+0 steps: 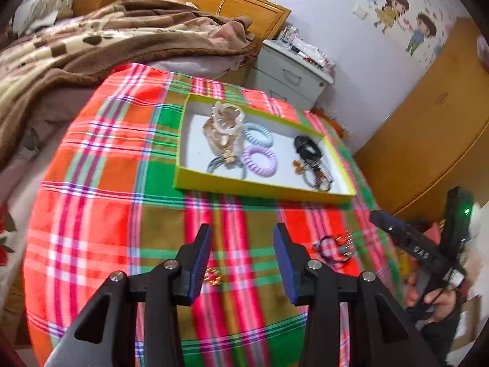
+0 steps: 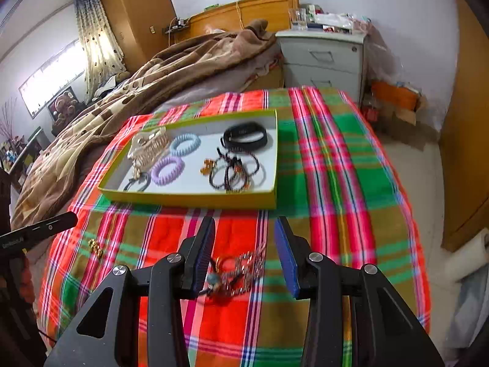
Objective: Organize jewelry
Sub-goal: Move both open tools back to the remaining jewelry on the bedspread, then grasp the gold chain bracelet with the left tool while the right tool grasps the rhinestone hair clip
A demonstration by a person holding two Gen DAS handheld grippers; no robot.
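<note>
A shallow yellow-green box (image 1: 262, 190) (image 2: 189, 197) lies on the plaid cloth. It holds beige bracelets (image 1: 224, 128), blue and purple coil hair ties (image 2: 185, 145), a black band (image 2: 246, 136) and dark beaded bracelets (image 2: 235, 172). My left gripper (image 1: 243, 252) is open above the cloth, with a small gold piece (image 1: 214, 278) (image 2: 95, 247) beside its left finger. My right gripper (image 2: 244, 252) is open over a loose bracelet tangle with charms (image 2: 240, 270) (image 1: 334, 247). The right gripper also shows in the left wrist view (image 1: 418, 244).
The plaid cloth (image 2: 336, 168) covers a table beside a bed with a brown blanket (image 2: 159, 70). A grey drawer cabinet (image 2: 324, 58) with clutter stands behind. A wooden wardrobe (image 1: 428, 128) is at the right.
</note>
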